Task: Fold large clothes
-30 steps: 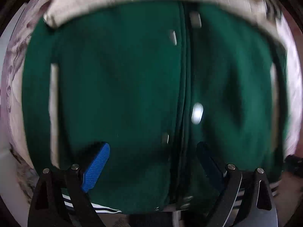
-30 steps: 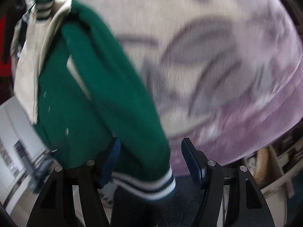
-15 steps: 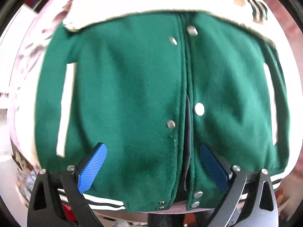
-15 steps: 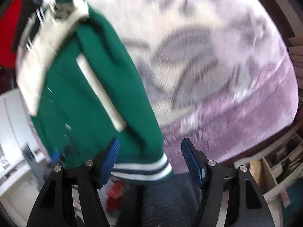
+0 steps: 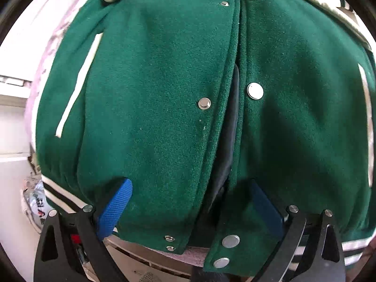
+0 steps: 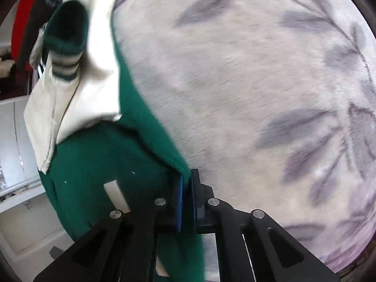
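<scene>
A green varsity jacket point(image 5: 164, 94) with cream sleeves and metal snaps lies front up on a pale leaf-print blanket point(image 6: 246, 82). Its snap placket gapes, showing dark lining. My left gripper point(image 5: 188, 202) hangs wide open over the jacket's lower hem, its blue pads either side of the placket, pressing nothing. In the right wrist view my right gripper point(image 6: 186, 197) is shut on the jacket's point(image 6: 112, 159) green side edge, the fabric pinched between the blue pads. A cream sleeve point(image 6: 70, 98) with a green striped cuff point(image 6: 65, 44) lies folded across the body.
The blanket covers a bed that spreads far to the right of the jacket. White furniture point(image 5: 14, 117) stands left of the bed's edge, with a plastic bag point(image 5: 38, 202) on the floor. Something red point(image 6: 25, 11) lies beyond the jacket's top.
The right gripper moved in along the jacket's side and shut on its green edge; before, it was open around the striped hem. The left gripper came nearer to the jacket's lower front.
</scene>
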A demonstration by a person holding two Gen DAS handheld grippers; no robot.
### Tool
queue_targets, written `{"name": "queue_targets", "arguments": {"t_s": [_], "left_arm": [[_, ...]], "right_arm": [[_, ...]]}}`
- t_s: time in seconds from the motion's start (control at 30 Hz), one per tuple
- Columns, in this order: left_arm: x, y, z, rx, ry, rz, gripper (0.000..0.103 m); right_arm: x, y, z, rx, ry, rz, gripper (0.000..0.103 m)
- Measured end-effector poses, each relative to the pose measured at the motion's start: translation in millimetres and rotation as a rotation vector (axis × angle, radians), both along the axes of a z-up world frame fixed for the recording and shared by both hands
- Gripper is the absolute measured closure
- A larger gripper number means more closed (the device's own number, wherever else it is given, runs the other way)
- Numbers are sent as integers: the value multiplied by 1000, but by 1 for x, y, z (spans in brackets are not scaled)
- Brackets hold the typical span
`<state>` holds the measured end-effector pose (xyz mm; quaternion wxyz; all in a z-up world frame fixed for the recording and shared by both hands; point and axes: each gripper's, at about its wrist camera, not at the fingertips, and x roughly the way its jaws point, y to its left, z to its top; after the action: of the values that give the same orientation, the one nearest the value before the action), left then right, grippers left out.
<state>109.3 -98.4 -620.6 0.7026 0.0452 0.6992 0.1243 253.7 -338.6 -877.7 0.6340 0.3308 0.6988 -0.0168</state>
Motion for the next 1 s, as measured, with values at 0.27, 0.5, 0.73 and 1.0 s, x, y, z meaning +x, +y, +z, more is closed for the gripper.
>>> {"name": "queue_targets", "arguments": {"t_s": [0.27, 0.5, 0.73, 1.0], "left_arm": [[33, -5, 10, 56, -1, 110, 1], [35, -11, 37, 60, -126, 271, 1], [49, -22, -27, 71, -62, 256, 0], [38, -19, -37, -4, -97, 242, 0]], "right_arm": [[48, -59, 37, 207, -44, -17, 51], [175, -106, 29, 264, -149, -80, 37], [264, -57, -45, 357, -32, -53, 16], [288, 6, -8, 37, -171, 205, 95]]}}
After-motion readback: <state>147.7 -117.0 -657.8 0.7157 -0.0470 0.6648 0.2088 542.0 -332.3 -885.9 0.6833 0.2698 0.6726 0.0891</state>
